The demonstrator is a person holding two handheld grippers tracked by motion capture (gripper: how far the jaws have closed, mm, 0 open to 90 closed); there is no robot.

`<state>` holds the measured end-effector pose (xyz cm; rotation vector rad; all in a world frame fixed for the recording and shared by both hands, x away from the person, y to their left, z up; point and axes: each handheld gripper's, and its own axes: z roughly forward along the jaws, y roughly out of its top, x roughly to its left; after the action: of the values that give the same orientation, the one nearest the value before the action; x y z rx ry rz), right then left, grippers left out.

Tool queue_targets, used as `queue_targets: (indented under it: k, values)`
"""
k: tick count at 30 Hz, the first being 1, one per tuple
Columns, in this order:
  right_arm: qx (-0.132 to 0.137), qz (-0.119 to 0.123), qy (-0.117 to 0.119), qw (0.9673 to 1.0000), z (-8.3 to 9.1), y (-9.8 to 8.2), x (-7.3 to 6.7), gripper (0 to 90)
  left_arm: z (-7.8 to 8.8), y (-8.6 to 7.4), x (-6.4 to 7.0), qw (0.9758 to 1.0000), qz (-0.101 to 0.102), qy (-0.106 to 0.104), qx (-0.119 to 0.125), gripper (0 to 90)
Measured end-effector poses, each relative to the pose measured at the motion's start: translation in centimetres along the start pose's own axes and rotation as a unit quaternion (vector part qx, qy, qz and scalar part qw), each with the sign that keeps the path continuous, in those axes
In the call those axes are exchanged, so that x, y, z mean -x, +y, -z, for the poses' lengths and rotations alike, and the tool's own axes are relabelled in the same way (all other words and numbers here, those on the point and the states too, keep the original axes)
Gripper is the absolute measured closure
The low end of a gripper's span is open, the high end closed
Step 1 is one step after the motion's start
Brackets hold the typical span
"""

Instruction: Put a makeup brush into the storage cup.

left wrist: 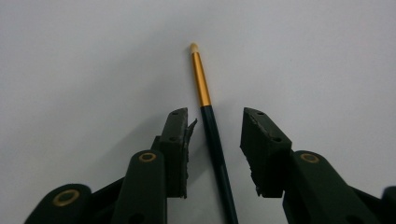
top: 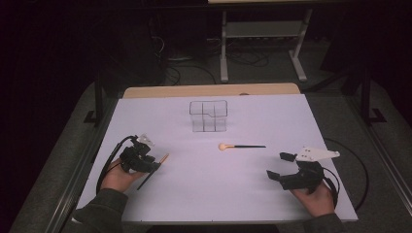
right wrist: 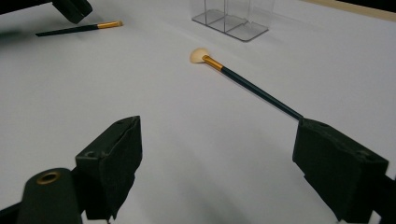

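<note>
With the left tongs [left wrist: 214, 128] spread astride the slim brush [left wrist: 208, 109] on the tabletop [top: 204, 184] and the right tongs [right wrist: 217, 163] spread idle, pinching the handle likely comes next.

A white rectangular sheet covers the counter [top: 272, 116], leaving a strip of pale wood [top: 209, 90] bare along the far edge. Around it lies grey carpeted floor [top: 272, 63], dim and shadowed. Beyond stands a white metal desk frame [top: 262, 34], with dark cables [top: 194, 68] looped beside it.
</note>
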<state>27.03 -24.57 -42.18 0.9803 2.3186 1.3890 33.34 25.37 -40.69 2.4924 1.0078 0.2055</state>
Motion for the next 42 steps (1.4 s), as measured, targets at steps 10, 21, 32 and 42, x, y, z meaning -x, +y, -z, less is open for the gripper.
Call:
queue_targets:
  k: [10,21,32,42]
  values:
    - [-0.002,-0.002,-0.001,1.0000,0.1,-0.1,0.0,14.8,-1.0,0.3,-0.1,0.9994,0.001,0.004,-0.035,72.9]
    - [-0.001,0.004,-0.001,1.0000,0.2,0.0,-0.2,14.8,-1.6,0.7,0.2,0.9984,0.003,0.015,-0.055,80.7]
    - [-0.004,0.011,0.001,0.9999,0.0,0.1,-0.5,15.2,-1.8,1.2,0.5,0.9974,-0.007,0.024,-0.067,83.0]
    - [-0.013,0.012,0.013,0.9998,-0.6,0.4,-1.1,16.9,-1.3,1.1,0.1,0.9979,-0.011,0.010,-0.063,83.2]
